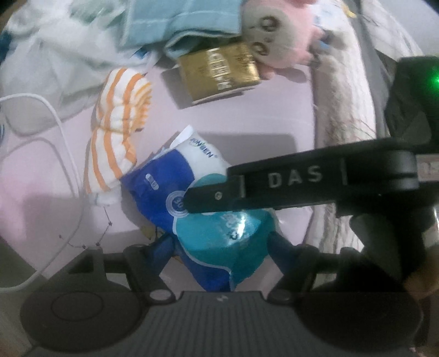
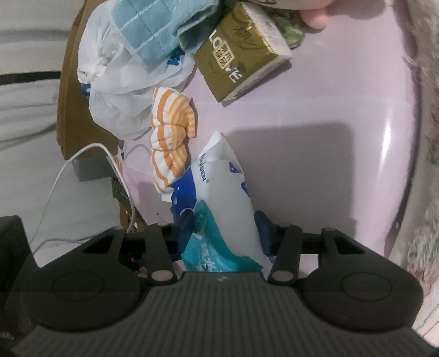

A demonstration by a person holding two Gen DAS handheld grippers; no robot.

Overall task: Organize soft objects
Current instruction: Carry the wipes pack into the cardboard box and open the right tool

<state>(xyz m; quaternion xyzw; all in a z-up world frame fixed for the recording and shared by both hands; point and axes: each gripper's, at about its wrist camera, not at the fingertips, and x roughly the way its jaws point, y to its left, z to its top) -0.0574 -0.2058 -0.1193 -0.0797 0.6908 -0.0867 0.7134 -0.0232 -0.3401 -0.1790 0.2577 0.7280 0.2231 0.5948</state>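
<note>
A soft wipes pack (image 1: 192, 175), blue, white and teal, lies tilted over the pale pink tabletop (image 1: 247, 118). My left gripper (image 1: 219, 244) looks straight down on it, and its blue fingers touch the pack's near end on both sides. The right gripper's black finger (image 1: 274, 181) reaches in from the right across the pack's middle. In the right wrist view the same pack (image 2: 219, 186) is squeezed between the pads of my right gripper (image 2: 221, 233). Beside the pack lies a white cloth with orange stripes (image 1: 118, 131) (image 2: 170, 131).
A gold tissue pack (image 1: 219, 71) (image 2: 241, 60), a light blue towel (image 1: 175, 22) (image 2: 153, 30) and a pink plush toy (image 1: 277, 35) crowd the far side. A white plastic bag (image 2: 115, 82) and a white cable (image 2: 82, 159) lie left. Fluffy fabric (image 1: 345, 96) borders the right.
</note>
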